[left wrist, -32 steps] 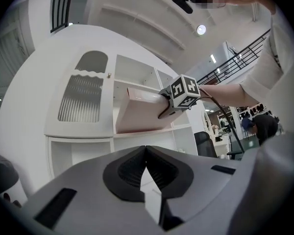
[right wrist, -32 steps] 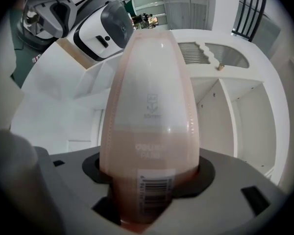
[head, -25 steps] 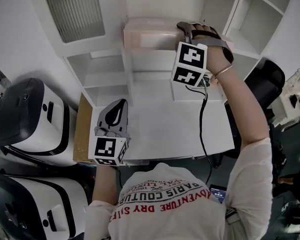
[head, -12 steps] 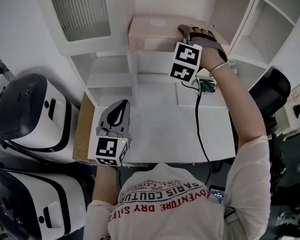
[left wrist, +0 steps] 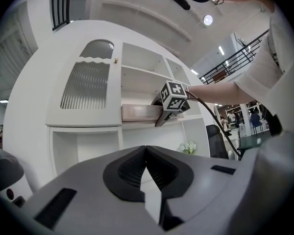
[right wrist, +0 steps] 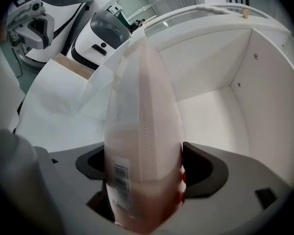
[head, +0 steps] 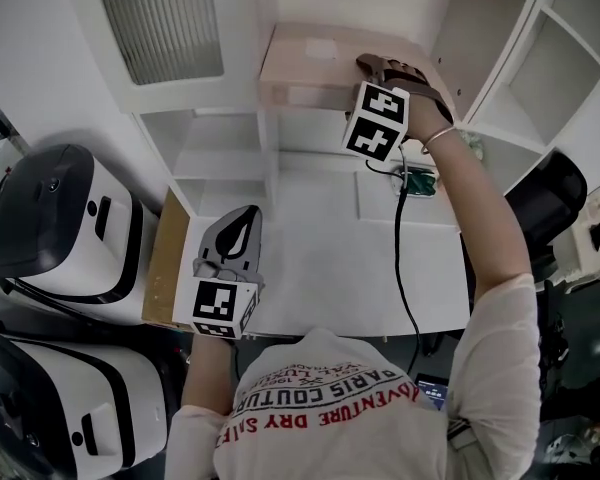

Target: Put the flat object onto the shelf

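Note:
The flat pinkish box (head: 305,63) lies in an upper compartment of the white shelf unit (head: 220,158), one end sticking out toward me. My right gripper (head: 365,65) is at that end, and its jaws have just been opening. In the right gripper view the box (right wrist: 144,111) still stands edge-on between the pads (right wrist: 201,168) of the right gripper (right wrist: 144,180), close to both sides. My left gripper (head: 246,213) hangs low over the table's left edge, shut and empty. From the left gripper (left wrist: 146,149) view, the box (left wrist: 139,112) and the right gripper (left wrist: 161,117) show at the shelf.
Two white machines with dark tops (head: 60,228) stand at the left beside a cardboard sheet (head: 165,268). A small green board (head: 417,179) with a black cable lies on the white table (head: 320,258). A black chair (head: 540,208) is at the right.
The right gripper has moved with the box a little lower and further into the shelf compartment. The left gripper has drifted slightly and stays shut.

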{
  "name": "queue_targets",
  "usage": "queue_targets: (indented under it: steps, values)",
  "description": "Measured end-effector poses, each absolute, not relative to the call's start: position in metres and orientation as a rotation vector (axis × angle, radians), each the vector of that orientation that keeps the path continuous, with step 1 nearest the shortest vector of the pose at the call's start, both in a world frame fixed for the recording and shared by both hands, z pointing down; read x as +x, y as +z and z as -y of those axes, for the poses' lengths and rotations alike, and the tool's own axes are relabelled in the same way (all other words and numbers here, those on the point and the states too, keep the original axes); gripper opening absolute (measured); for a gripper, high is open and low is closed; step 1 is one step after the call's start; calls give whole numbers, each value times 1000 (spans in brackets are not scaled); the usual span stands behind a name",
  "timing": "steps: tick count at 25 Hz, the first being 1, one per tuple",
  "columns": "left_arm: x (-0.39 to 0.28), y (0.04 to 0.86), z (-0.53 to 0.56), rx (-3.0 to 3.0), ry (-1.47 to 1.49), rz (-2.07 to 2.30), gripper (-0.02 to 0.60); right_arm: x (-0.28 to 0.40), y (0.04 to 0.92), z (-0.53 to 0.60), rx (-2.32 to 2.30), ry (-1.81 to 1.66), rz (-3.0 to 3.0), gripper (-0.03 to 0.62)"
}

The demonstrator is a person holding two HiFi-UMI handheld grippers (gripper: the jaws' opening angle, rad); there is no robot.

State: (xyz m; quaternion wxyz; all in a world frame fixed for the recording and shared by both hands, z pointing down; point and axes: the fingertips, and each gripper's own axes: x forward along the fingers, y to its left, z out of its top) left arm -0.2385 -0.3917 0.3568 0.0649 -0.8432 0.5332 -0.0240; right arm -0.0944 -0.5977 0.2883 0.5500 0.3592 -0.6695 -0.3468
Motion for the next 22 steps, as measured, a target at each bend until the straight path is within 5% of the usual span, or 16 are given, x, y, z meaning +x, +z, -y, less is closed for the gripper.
queue_targets:
  steps: [22]
  values:
    - [-236, 369, 395, -2545, -119, -1658, 14, -97, 290, 620, 781, -732, 1667, 491]
